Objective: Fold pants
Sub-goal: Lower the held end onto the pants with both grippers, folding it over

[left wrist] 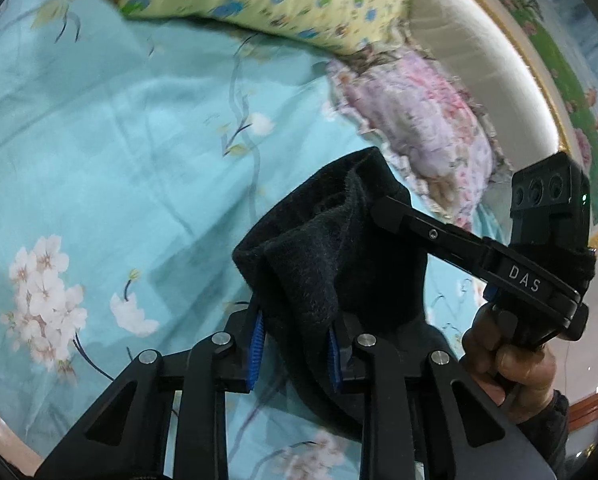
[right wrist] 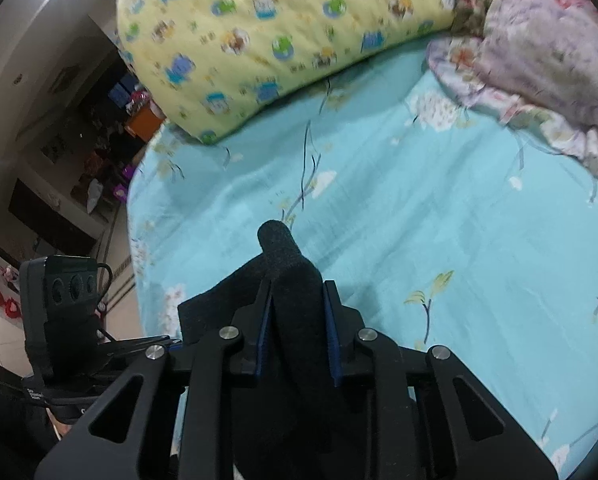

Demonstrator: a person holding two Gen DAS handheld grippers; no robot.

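The black fleece pants [left wrist: 319, 256] are held up above the turquoise flowered bed sheet [left wrist: 119, 160]. My left gripper [left wrist: 297, 344] is shut on a bunched fold of the pants between its blue pads [left wrist: 257, 344]. My right gripper [right wrist: 297, 336] is shut on another thick fold of the pants [right wrist: 295, 312], which sticks out past its fingertips. In the left wrist view the right gripper's black body [left wrist: 499, 264] and the hand holding it show at the right, close beside the cloth. The rest of the pants hangs below, hidden.
A yellow cartoon-print quilt [right wrist: 283, 28] and a pink-lilac flowered pillow [right wrist: 539, 52] lie at the head of the bed. A cream headboard [left wrist: 479, 60] curves behind them. The bed's left edge [right wrist: 133, 240] drops to a dark cluttered room.
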